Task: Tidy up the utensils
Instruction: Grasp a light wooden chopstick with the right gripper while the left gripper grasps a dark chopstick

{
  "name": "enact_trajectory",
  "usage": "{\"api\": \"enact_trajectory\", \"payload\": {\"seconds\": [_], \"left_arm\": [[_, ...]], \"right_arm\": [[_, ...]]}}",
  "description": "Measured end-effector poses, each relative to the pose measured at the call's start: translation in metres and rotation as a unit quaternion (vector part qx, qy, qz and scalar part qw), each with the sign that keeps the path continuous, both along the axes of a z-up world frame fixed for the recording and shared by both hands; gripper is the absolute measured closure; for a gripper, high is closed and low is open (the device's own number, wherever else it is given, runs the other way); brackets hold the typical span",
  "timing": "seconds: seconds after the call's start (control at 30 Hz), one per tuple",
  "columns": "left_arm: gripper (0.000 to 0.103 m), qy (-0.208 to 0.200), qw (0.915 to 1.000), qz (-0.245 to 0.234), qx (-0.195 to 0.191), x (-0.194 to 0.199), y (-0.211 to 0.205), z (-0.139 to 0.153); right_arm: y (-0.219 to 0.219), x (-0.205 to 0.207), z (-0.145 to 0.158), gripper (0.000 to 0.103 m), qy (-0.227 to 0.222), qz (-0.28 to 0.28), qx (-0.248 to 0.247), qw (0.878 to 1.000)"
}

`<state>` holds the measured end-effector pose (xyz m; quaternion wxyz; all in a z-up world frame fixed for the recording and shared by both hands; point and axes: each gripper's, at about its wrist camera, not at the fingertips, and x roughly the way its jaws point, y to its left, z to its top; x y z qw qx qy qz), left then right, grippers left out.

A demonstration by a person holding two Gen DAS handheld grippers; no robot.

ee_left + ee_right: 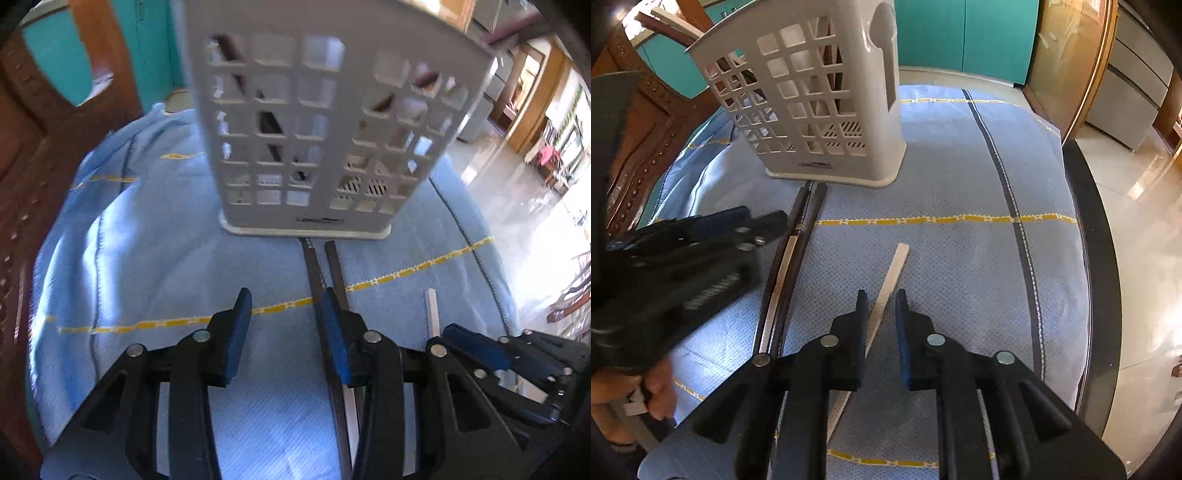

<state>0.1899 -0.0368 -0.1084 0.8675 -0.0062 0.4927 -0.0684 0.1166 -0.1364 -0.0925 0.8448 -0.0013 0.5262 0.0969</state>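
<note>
White plastic lattice caddy (827,107) stands near the blue cloth's (960,177) far edge, dark sticks leaning inside. Dark chopsticks (809,210) point at its base. Left gripper (284,325) gapes partway, empty; right gripper (881,317) stands narrow above a pale chopstick (892,273), apparently not gripping.
</note>
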Motion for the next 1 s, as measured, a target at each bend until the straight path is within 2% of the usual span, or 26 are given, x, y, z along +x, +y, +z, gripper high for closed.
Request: {"api": "enact_trajectory", "payload": {"seconds": [0.1,0.17,0.2,0.23,0.27,0.33,0.4,0.67,0.87,1.0], "left_arm": [[0.055,0.000,0.9999,0.009,0.006,0.001,-0.001,-0.004],[0.055,0.002,0.9999,0.009,0.006,-0.001,-0.002,-0.005],[0.060,0.001,0.9999,0.008,0.006,-0.001,-0.002,-0.004],[0.070,0.002,1.0000,0.005,0.004,-0.002,-0.001,-0.004],[0.073,0.003,1.0000,-0.001,0.000,-0.003,0.000,-0.003],[0.087,0.006,0.9999,-0.010,0.004,-0.004,0.002,-0.002],[0.091,0.009,0.9997,-0.019,0.012,-0.009,0.002,-0.001],[0.092,0.029,0.9992,-0.024,0.010,-0.027,0.013,-0.005],[0.092,0.026,0.9994,-0.015,0.016,-0.033,0.024,-0.007],[0.089,0.032,0.9993,-0.012,0.012,-0.027,0.028,-0.007]], "right_arm": [[0.002,-0.001,0.001,0.088,-0.001,0.002,-0.006,1.000],[0.002,-0.002,0.001,0.088,-0.002,0.003,-0.008,1.000],[0.002,-0.002,0.001,0.088,-0.003,0.003,-0.010,1.000],[0.005,0.000,0.000,0.088,-0.003,0.003,-0.012,1.000],[0.005,0.001,0.000,0.088,-0.003,0.003,-0.014,1.000],[0.008,0.003,-0.002,0.088,-0.004,0.005,-0.016,1.000],[0.010,0.003,-0.003,0.088,-0.006,0.009,-0.020,1.000],[0.020,0.001,-0.008,0.092,-0.015,0.043,-0.026,0.999],[0.027,-0.001,-0.004,0.092,-0.050,0.044,-0.074,0.995],[0.021,0.003,-0.009,0.091,-0.025,0.030,-0.057,0.998]]}}
